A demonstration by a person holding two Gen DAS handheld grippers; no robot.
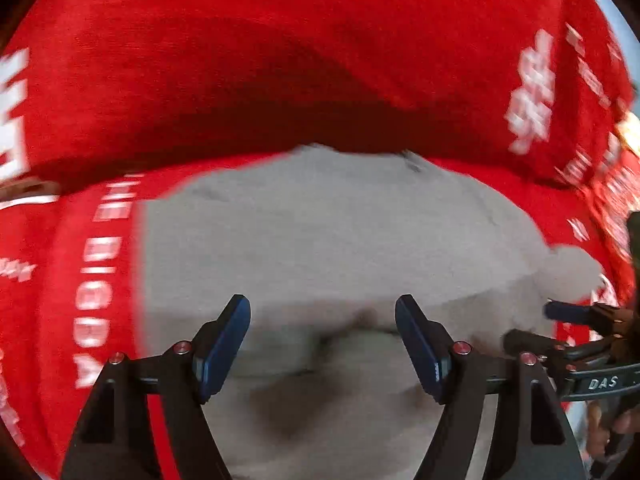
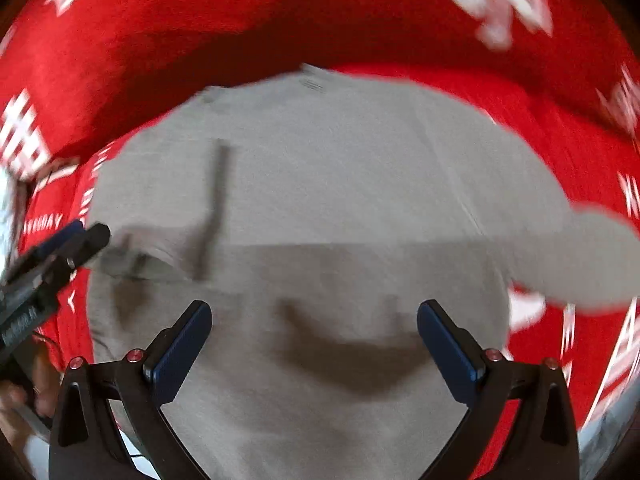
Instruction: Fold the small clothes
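Left gripper and right gripper, fingers apart, above grey garment on red printed cloth

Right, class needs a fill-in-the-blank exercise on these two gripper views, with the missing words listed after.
1. The garment being folded is ____ in colour.
2. It lies on a ____ cloth printed with white lettering.
3. The left gripper and the right gripper both have their jaws ____.
4. The finger pads of the left gripper are dark ____.

Missing words: grey; red; open; blue.
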